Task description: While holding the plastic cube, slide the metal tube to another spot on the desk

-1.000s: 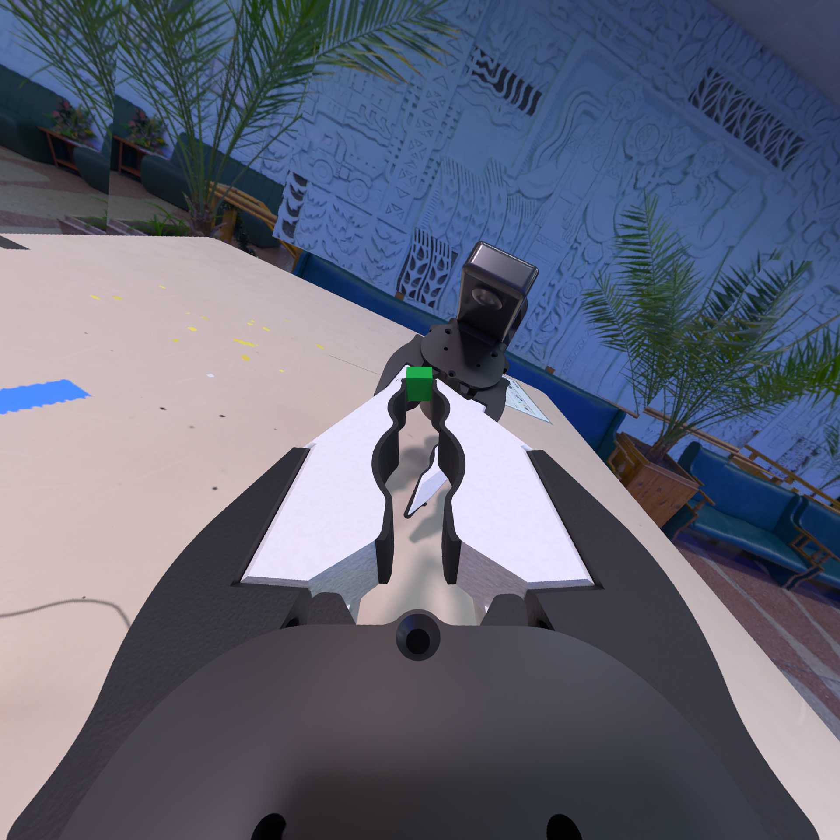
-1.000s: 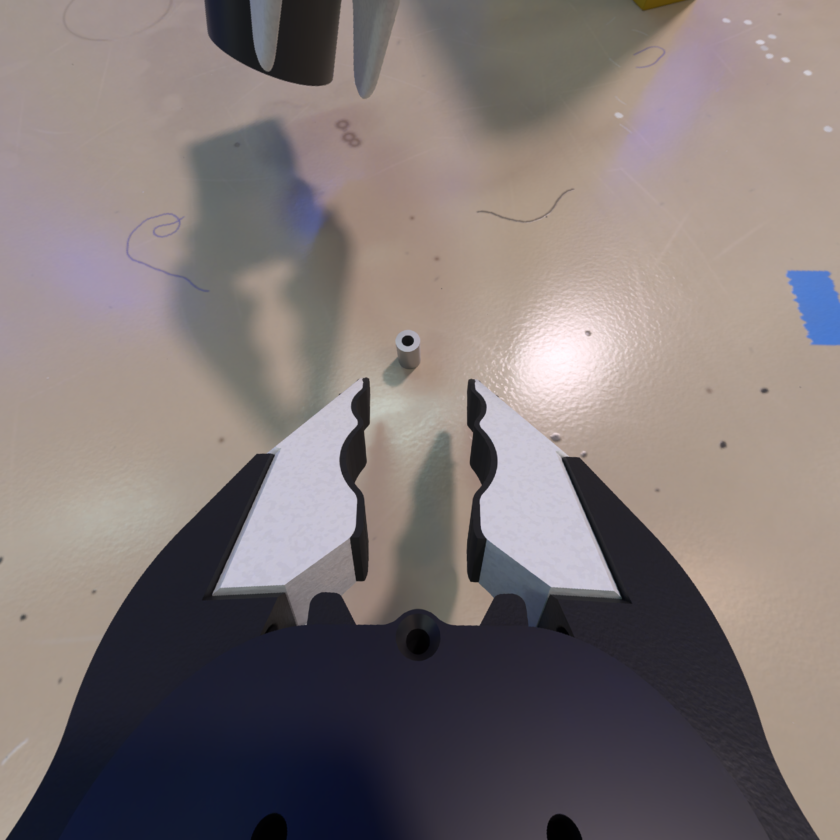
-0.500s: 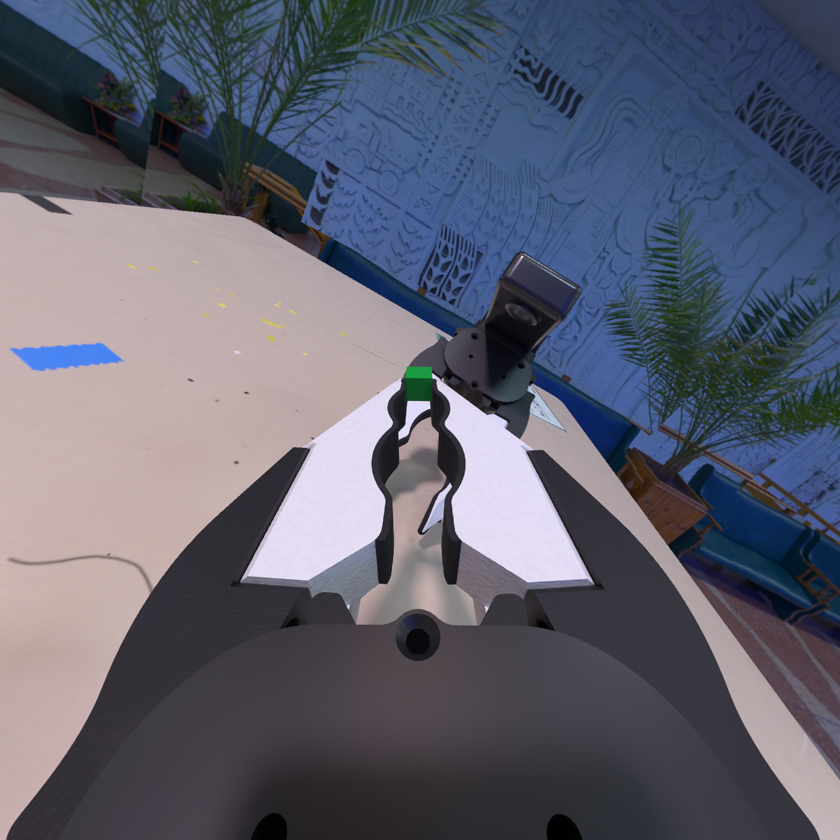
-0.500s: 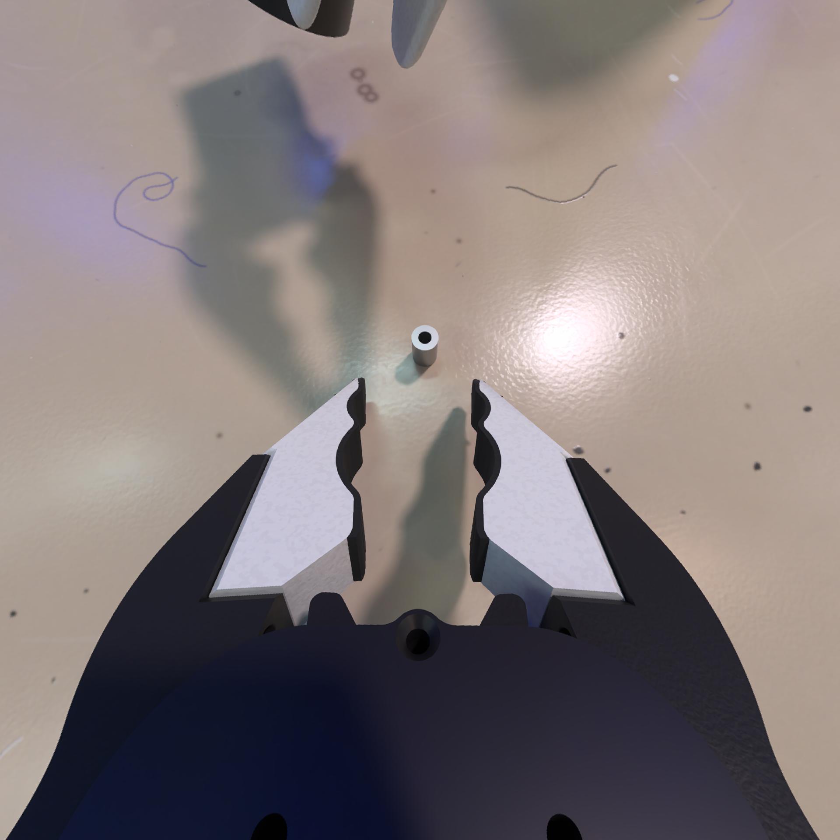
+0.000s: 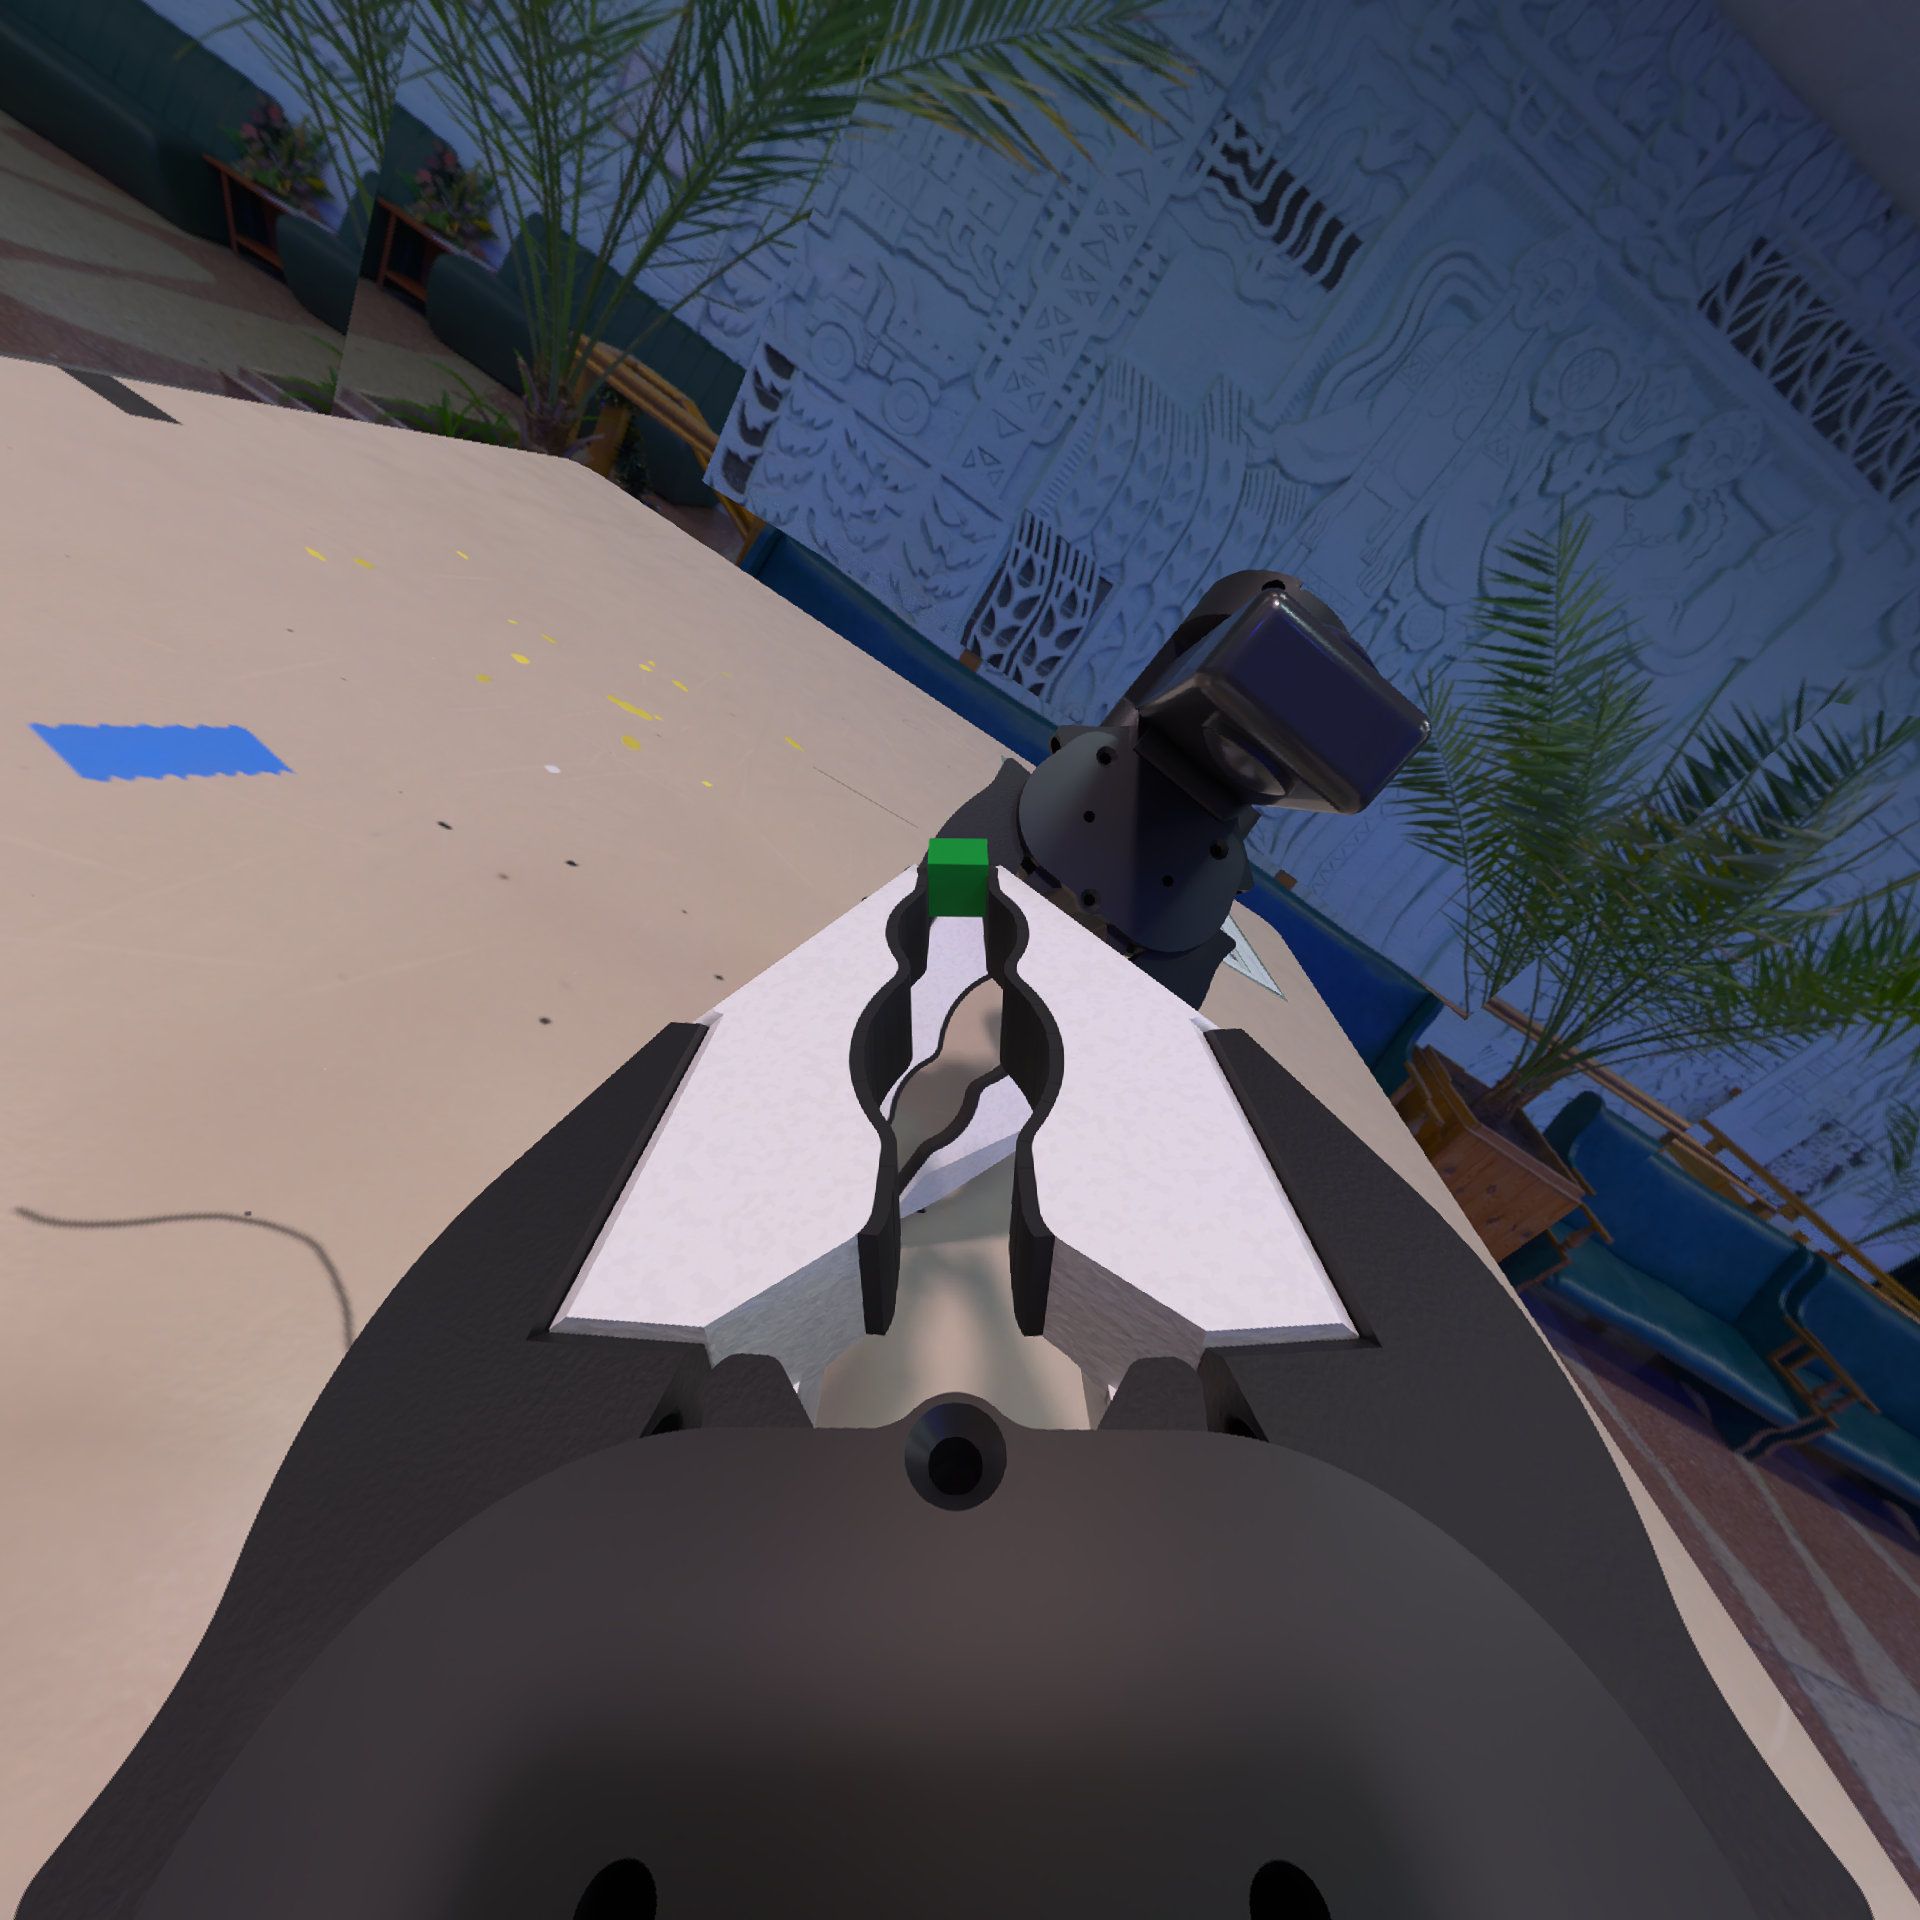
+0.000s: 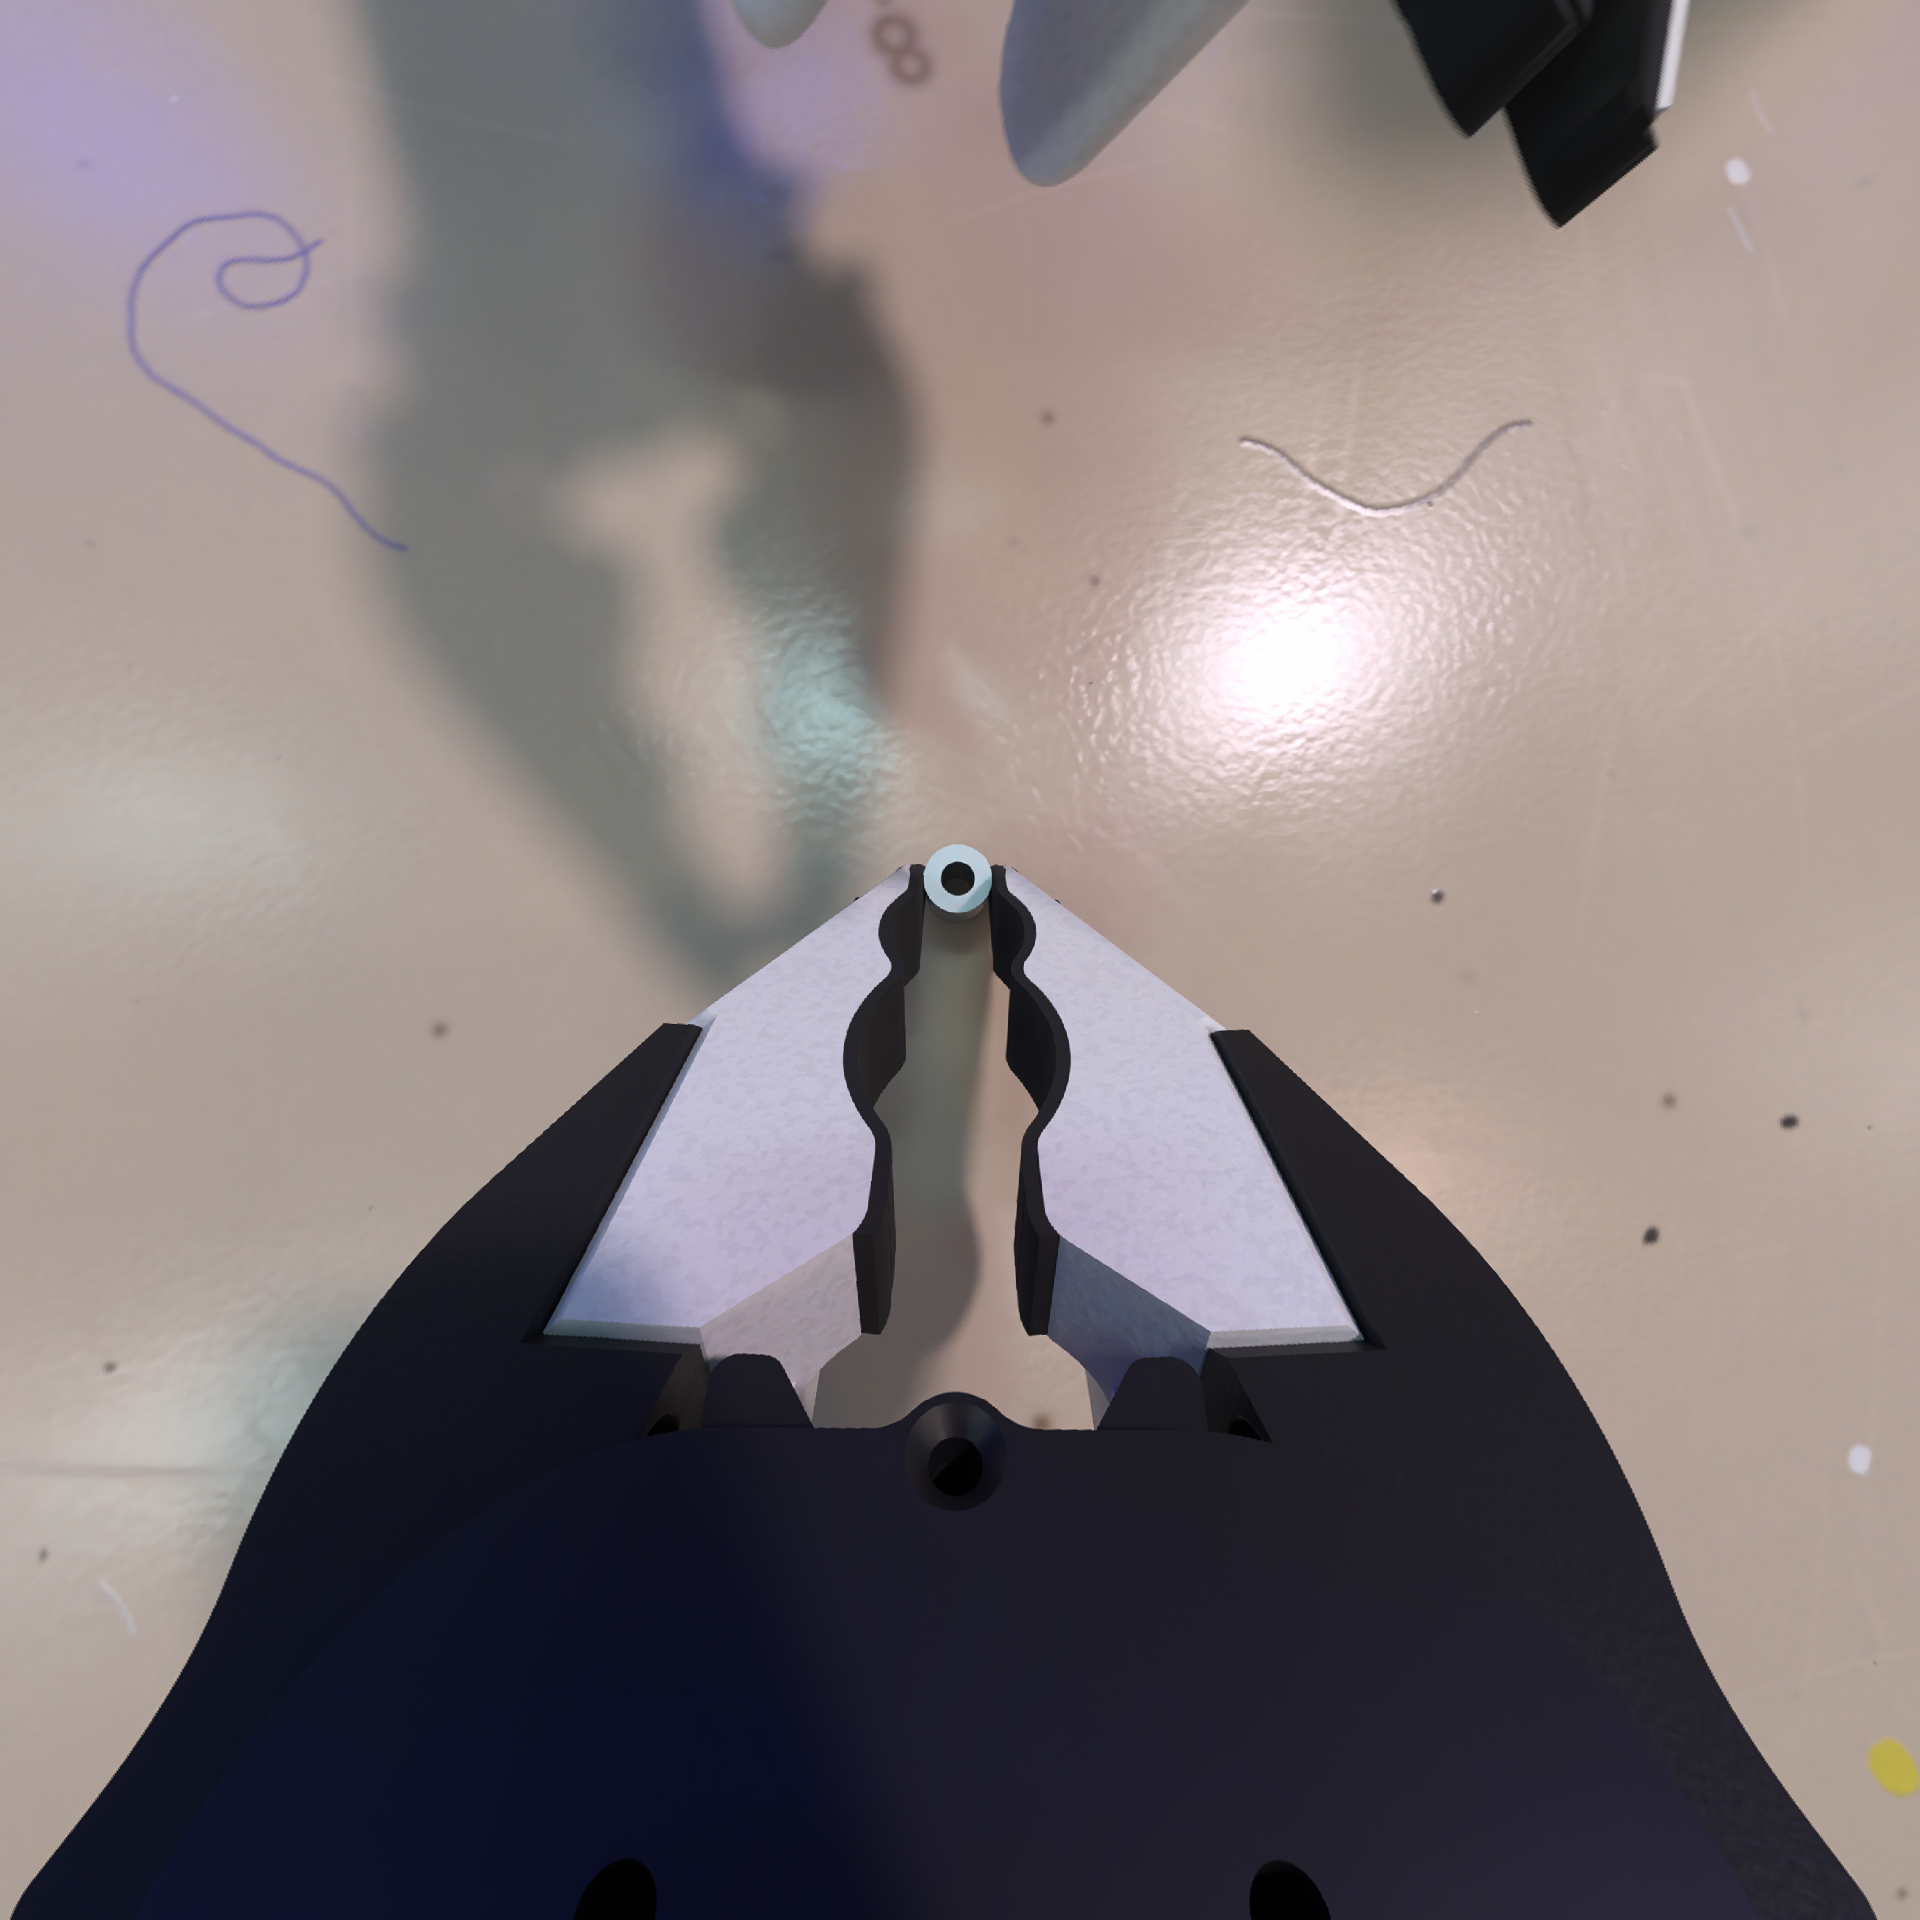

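My left gripper (image 5: pixel 957 883) is shut on a small green plastic cube (image 5: pixel 957 878) pinched at its fingertips, held above the beige desk (image 5: pixel 312 987). The right gripper's dark body (image 5: pixel 1174 821) shows just beyond the cube in the left wrist view. My right gripper (image 6: pixel 957 883) points down at the desk (image 6: pixel 1455 831) and is shut on a small grey metal tube (image 6: pixel 957 879), which stands upright between the fingertips. The left gripper's pale fingertips (image 6: pixel 1070 114) show at the top of the right wrist view.
A blue tape patch (image 5: pixel 156 750) and yellow specks (image 5: pixel 634 712) mark the desk to the left. The desk's far edge (image 5: pixel 883 665) runs diagonally behind the right gripper. Pen scribbles (image 6: pixel 239 312) and a curved scratch (image 6: pixel 1382 478) lie on the desk.
My right gripper has moved forward onto the tube and closed on it; before, it was open with the tube ahead of the tips. The left gripper still holds the cube.
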`<control>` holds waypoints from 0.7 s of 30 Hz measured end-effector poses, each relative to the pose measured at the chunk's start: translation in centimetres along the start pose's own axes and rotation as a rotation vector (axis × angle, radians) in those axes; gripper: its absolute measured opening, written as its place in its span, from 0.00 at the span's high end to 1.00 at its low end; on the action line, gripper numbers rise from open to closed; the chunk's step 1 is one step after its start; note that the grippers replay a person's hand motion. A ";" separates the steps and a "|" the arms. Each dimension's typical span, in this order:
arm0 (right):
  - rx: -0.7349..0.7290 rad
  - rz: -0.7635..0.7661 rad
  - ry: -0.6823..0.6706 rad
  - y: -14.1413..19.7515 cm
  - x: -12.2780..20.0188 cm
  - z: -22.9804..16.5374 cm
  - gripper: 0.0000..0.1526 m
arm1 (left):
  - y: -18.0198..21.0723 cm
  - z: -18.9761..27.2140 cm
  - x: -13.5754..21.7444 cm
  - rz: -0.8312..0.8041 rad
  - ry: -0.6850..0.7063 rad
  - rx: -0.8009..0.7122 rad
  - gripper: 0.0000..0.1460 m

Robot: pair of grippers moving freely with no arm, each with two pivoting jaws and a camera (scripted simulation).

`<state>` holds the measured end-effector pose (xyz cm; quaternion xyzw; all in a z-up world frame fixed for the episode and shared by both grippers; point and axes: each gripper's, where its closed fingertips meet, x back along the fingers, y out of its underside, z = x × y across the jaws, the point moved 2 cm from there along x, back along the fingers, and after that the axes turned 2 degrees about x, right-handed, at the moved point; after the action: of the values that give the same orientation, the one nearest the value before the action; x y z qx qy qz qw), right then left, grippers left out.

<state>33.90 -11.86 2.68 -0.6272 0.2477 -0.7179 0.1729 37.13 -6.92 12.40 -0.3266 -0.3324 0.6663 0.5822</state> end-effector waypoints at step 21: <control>0.073 0.028 -0.144 2.2 2.1 -2.0 0.92 | -0.3 0.1 0.2 0.054 0.172 0.271 0.94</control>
<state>31.45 -14.52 2.96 -0.6671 0.2170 -0.6769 0.2232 37.14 -6.71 12.69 -0.3099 -0.1796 0.6900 0.6289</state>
